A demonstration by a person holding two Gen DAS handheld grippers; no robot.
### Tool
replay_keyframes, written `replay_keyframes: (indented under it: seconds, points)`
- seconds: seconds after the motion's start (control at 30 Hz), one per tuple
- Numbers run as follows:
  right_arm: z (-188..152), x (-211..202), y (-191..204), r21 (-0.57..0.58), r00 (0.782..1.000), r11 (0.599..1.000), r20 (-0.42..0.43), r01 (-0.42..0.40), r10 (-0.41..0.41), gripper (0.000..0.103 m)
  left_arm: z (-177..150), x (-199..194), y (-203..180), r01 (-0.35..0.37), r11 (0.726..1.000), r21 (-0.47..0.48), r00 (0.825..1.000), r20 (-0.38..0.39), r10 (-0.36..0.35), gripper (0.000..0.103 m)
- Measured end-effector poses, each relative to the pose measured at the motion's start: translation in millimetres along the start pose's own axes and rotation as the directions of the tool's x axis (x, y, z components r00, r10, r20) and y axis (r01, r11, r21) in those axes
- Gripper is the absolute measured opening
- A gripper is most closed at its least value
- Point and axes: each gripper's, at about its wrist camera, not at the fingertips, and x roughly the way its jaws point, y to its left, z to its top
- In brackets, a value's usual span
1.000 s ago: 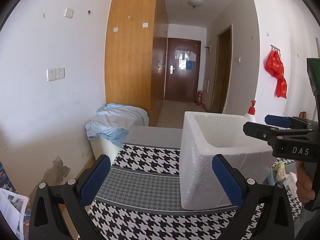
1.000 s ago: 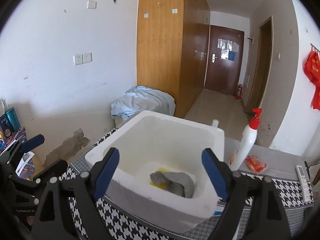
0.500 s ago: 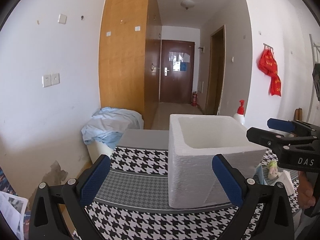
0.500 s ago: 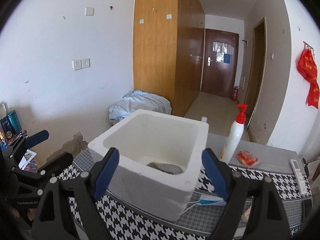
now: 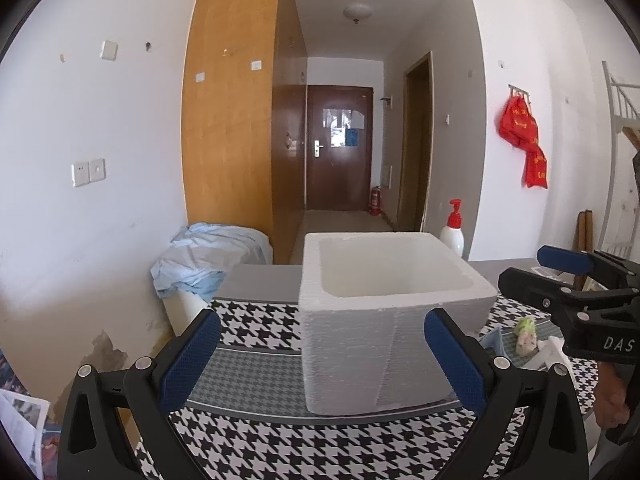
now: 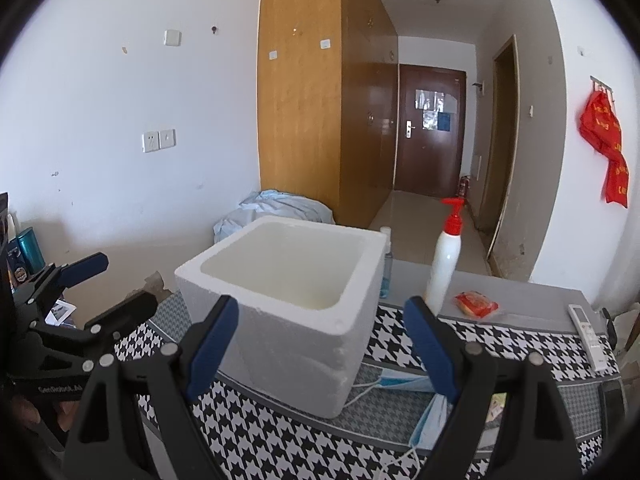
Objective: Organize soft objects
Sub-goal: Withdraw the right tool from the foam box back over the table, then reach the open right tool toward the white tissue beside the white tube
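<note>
A white foam box (image 5: 360,344) (image 6: 296,320) stands on the houndstooth tablecloth (image 5: 256,326) (image 6: 504,334); its floor is hidden from both views. My left gripper (image 5: 322,360) is open and empty, a short way in front of the box's near wall. It also shows at the left of the right wrist view as the left gripper (image 6: 126,280). My right gripper (image 6: 322,346) is open and empty before the box's near corner, and the right gripper (image 5: 520,268) shows at the right of the left wrist view. Blue face masks (image 6: 404,382) lie right of the box.
A white pump bottle (image 6: 444,264) with a red top stands behind the box's right side. A red snack packet (image 6: 476,305) and a remote (image 6: 586,334) lie further right. A pale blue cloth heap (image 5: 208,254) sits on a bin beyond the table's far left.
Both grippers have drawn back from the foam box, which now looks smaller and farther. The grey cloth and yellow item on its floor have dropped out of sight. Both stay open.
</note>
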Motion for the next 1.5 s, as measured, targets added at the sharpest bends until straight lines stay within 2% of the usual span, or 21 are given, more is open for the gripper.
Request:
replay_keyframes:
  seconds: [0.57,1.5]
  points:
    - [-24,-18,-22,0.042,1.0,0.999,0.01,0.029,-0.029,0.088,-7,-5,-20,0.045,0.999,0.014,0.999,0.025,-0.046,0.102]
    - [-62,-35,-57,0.086,0.995,0.992,-0.025,0.095,-0.093,0.088,-23,1,-60,0.143,0.99,0.019,0.99,-0.002,-0.143,0.102]
